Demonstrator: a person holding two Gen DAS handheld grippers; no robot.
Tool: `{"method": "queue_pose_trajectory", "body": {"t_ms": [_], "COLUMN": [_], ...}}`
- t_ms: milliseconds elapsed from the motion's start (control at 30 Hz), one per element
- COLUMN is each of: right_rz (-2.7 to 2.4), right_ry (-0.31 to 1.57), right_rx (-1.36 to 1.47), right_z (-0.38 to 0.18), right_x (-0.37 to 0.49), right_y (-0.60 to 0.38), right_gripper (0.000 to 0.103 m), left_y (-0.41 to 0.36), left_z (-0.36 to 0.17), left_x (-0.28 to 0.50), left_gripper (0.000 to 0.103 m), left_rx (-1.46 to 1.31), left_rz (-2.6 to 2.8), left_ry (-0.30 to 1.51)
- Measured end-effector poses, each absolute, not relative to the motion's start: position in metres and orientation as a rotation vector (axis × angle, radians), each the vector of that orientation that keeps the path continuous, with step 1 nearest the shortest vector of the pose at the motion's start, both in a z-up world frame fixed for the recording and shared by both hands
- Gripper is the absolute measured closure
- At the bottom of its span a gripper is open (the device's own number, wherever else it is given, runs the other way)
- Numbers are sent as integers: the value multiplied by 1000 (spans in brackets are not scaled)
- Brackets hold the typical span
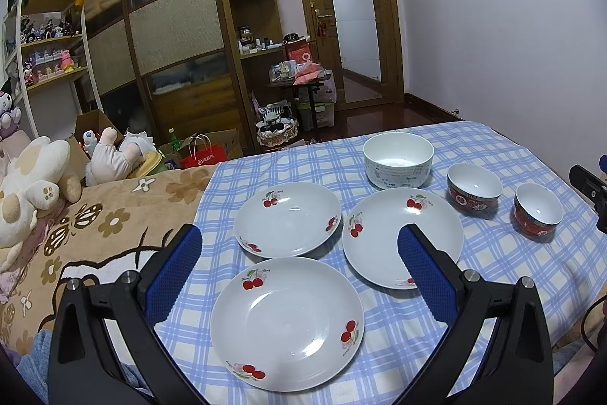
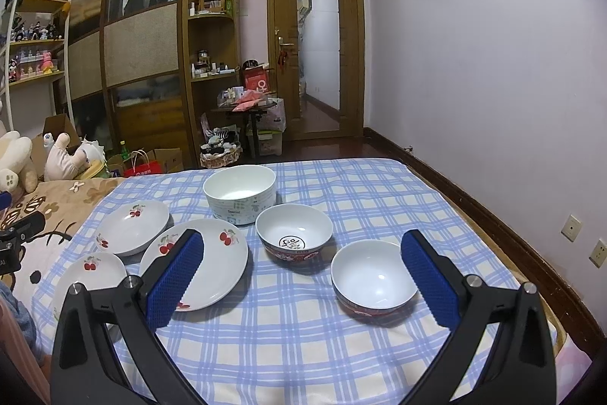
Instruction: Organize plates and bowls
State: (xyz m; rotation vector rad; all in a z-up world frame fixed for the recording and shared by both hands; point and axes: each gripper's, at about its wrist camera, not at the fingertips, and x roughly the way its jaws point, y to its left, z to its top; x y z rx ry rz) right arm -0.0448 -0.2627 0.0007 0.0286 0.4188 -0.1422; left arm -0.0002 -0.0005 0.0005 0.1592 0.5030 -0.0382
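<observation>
Three white cherry-print plates lie on the blue checked cloth (image 1: pixel 493 253): a near plate (image 1: pixel 287 323), a far-left plate (image 1: pixel 287 219) and a right plate (image 1: pixel 390 230). Behind them stands a large white bowl (image 1: pixel 398 160), with two small red-sided bowls to its right, one nearer the big bowl (image 1: pixel 474 192) and one further right (image 1: pixel 537 211). My left gripper (image 1: pixel 299 241) is open and empty above the plates. My right gripper (image 2: pixel 301 245) is open and empty. The near red bowl (image 2: pixel 373 278) sits by its right finger and the other red bowl (image 2: pixel 294 232) lies ahead. The right plate (image 2: pixel 216 253) is partly hidden by its left finger.
The cloth covers a bed with a brown flowered blanket (image 1: pixel 114 226) and plush toys (image 1: pixel 34 177) to the left. A wardrobe (image 1: pixel 170 25), shelves and a door (image 1: pixel 349 21) stand behind. A wall with sockets (image 2: pixel 571 226) runs along the right.
</observation>
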Motion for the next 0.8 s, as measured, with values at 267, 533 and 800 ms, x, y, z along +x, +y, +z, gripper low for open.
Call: {"method": "queue_pose_trajectory", "body": {"t_ms": [267, 533, 800], "right_rz": [-142, -144, -145], "right_ry": [419, 418, 419], "right_rx": [28, 28, 28], "right_z": [-1, -1, -1], "right_x": [-44, -45, -45], "right_y": [-263, -264, -264], "right_gripper": [0, 0, 0], "left_y": [-1, -3, -4], "left_z": [1, 1, 1], "left_x": [0, -3, -3], "left_gripper": [2, 2, 2], "left_rx": [160, 160, 162], "left_rz": [-37, -37, -36], "left_ry": [502, 501, 501]}}
